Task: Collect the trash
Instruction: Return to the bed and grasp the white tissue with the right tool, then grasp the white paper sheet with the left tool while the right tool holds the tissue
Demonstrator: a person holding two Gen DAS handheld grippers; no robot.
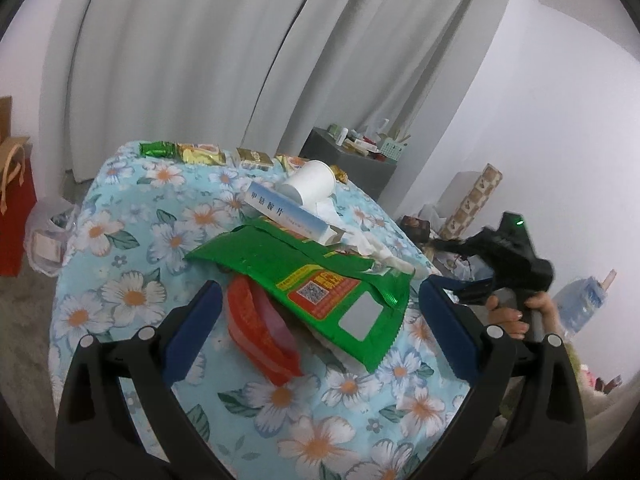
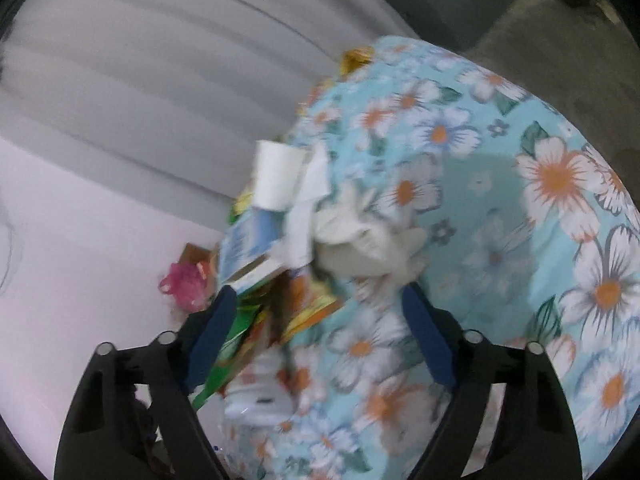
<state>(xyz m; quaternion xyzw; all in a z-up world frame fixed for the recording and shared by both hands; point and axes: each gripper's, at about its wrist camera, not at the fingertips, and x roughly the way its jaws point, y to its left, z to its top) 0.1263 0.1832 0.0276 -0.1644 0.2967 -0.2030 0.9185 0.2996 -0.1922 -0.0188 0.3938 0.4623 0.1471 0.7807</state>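
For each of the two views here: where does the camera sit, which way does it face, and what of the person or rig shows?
Left wrist: on the left gripper, open, facing the trash pile on the floral cloth; the person's hand holding the right gripper shows at right.
Right wrist: on the right gripper, open, facing the pile from another side; blurred.
Shared: white paper cup, blue-white box, green wrapper.

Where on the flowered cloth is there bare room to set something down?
The floral tablecloth is bare on the left, between the green wrapper and the cloth's left edge, and along the near edge below the red packet. It is crowded in the middle: wrapper, blue box, paper cup, and snack packets along the far edge.
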